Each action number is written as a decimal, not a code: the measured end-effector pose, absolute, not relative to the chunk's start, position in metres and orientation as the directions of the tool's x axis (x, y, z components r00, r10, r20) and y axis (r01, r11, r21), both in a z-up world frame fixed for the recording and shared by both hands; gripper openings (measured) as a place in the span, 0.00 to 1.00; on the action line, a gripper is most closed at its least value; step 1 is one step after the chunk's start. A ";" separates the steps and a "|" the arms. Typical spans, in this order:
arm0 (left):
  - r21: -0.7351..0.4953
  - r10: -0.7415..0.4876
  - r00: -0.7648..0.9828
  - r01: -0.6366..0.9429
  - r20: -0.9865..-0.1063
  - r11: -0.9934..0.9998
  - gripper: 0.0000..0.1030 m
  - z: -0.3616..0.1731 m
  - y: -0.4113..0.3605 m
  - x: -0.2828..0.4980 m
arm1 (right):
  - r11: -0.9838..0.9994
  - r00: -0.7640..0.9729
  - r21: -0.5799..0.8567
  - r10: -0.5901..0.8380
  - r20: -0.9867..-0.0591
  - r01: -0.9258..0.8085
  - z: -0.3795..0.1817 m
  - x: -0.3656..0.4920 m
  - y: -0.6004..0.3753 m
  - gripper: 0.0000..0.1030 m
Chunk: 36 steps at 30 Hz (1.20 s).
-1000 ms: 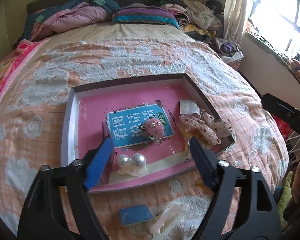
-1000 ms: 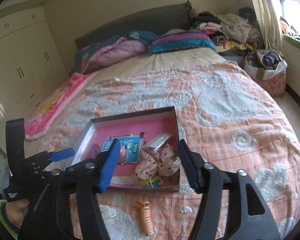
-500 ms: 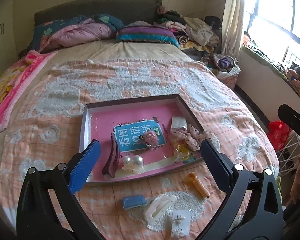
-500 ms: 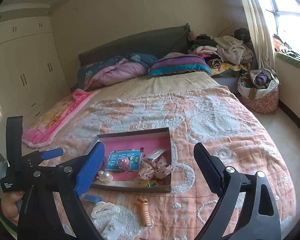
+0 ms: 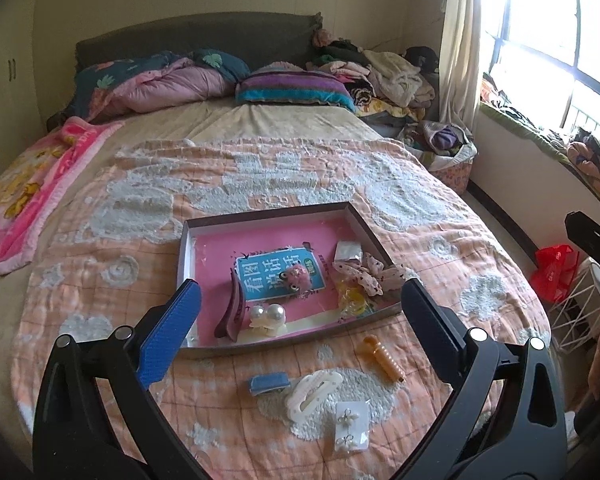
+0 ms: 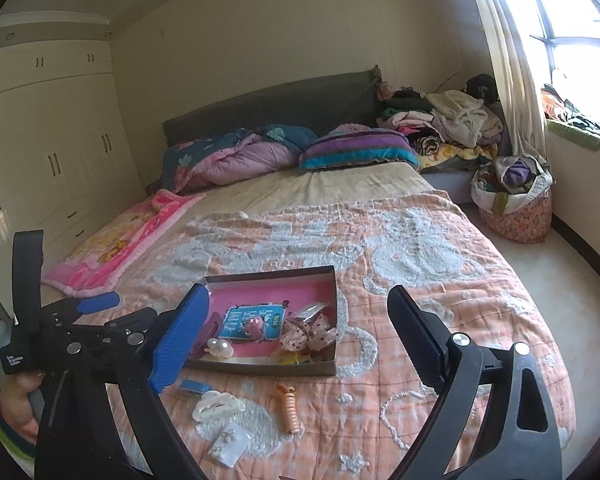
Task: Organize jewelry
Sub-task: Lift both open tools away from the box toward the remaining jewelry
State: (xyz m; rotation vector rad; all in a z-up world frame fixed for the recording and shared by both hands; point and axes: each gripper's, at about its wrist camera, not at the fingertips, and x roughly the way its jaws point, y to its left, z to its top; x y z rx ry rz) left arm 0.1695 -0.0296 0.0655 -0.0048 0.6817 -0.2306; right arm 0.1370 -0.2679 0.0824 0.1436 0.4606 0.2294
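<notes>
Jewelry tray [image 5: 268,347] sat on the quilt; my left gripper [image 5: 296,320] and right gripper [image 6: 300,336] hovered near it, both wide open, empty.

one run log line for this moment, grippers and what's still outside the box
left gripper: open, empty | right gripper: open, empty | box: on bed | outside box: blue clip, white claw clip, orange clip, earring card
</notes>
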 end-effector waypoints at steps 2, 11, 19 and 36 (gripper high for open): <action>-0.077 -0.211 0.756 0.209 -0.619 0.975 0.91 0.068 -0.029 0.164 | 0.963 0.870 0.189 0.256 -0.421 -0.192 0.084 0.131 -0.268 0.87; -0.060 -0.193 0.773 0.198 -0.604 0.978 0.91 0.075 -0.025 0.140 | 0.961 0.876 0.181 0.267 -0.402 -0.209 0.090 0.106 -0.267 0.87; -0.043 -0.180 0.783 0.193 -0.596 0.980 0.91 0.077 -0.023 0.115 | 0.959 0.883 0.167 0.277 -0.380 -0.229 0.099 0.082 -0.265 0.87; -0.034 -0.157 0.746 0.177 -0.647 0.984 0.91 0.047 -0.012 0.089 | 0.947 0.838 0.118 0.320 -0.441 -0.300 0.072 0.062 -0.245 0.87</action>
